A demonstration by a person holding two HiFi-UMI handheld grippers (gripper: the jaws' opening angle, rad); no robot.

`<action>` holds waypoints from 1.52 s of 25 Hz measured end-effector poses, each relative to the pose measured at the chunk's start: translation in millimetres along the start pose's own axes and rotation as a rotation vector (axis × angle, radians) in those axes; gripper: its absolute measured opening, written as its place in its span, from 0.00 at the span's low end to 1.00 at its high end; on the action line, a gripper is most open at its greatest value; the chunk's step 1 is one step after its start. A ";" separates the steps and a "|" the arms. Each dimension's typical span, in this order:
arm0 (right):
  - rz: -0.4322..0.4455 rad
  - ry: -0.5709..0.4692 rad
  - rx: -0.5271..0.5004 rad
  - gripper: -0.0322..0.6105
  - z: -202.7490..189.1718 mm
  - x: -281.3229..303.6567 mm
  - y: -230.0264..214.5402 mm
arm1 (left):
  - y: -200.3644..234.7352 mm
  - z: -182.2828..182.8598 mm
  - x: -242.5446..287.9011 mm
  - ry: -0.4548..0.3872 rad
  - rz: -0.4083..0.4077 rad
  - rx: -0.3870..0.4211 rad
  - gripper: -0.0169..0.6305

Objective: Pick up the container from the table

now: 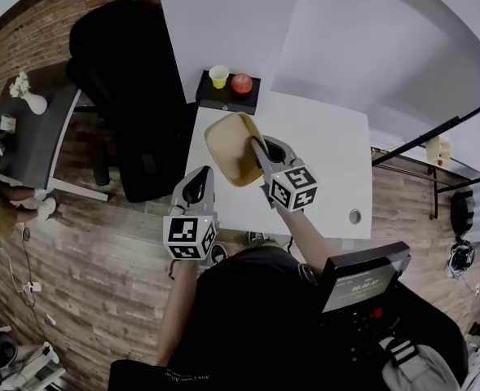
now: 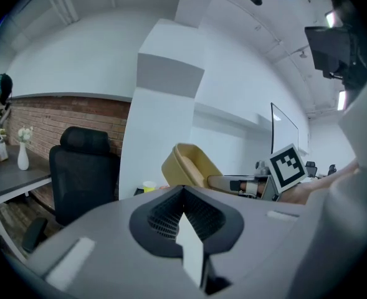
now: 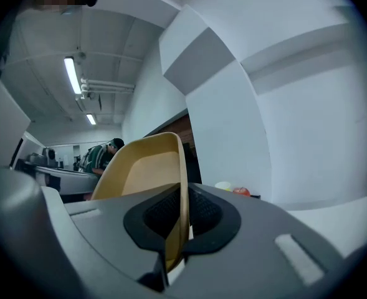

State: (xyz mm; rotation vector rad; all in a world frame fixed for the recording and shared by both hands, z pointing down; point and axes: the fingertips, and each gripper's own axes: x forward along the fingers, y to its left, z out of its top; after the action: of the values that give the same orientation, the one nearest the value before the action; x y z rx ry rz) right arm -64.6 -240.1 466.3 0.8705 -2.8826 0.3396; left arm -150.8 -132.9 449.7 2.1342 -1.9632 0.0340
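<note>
We see the tan container tilted on edge above the white table, its rim pinched between the closed jaws of the right gripper, while the left gripper hangs closed and empty, so we judge the pick-up essentially complete.

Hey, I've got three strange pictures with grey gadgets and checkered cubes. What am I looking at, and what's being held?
A person holds a gripping tool in each hand; the checkered cubes are part of them. One picture looks down from a camera on the person's head; the other two come from cameras riding on each tool. The right tool is closed on the rim of a tan container, tilted above the white table. The left tool is closed and empty. Beyond the container, a black tray carries a yellow cup and a red round thing.
</note>
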 end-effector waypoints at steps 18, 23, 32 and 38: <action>-0.049 -0.291 -0.070 0.09 100.3 -31.8 79.0 | 3.7 73.1 -48.5 -0.182 -0.095 0.143 0.02; -0.107 -0.353 -0.094 0.09 123.6 -50.5 87.4 | 2.0 96.8 -56.5 -0.237 -0.100 0.163 0.02; -0.163 -0.402 -0.146 0.09 142.2 -64.8 102.2 | -0.9 117.1 -57.9 -0.295 -0.083 0.138 0.02; -0.171 -0.416 -0.168 0.09 147.5 -71.4 107.8 | 4.9 122.2 -60.5 -0.309 -0.070 0.129 0.02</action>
State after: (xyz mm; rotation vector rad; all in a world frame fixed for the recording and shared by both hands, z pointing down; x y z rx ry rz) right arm -71.6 -150.8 291.8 1.2746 -3.1051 -0.1152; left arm -179.2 -97.4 321.0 2.4128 -2.0985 -0.1980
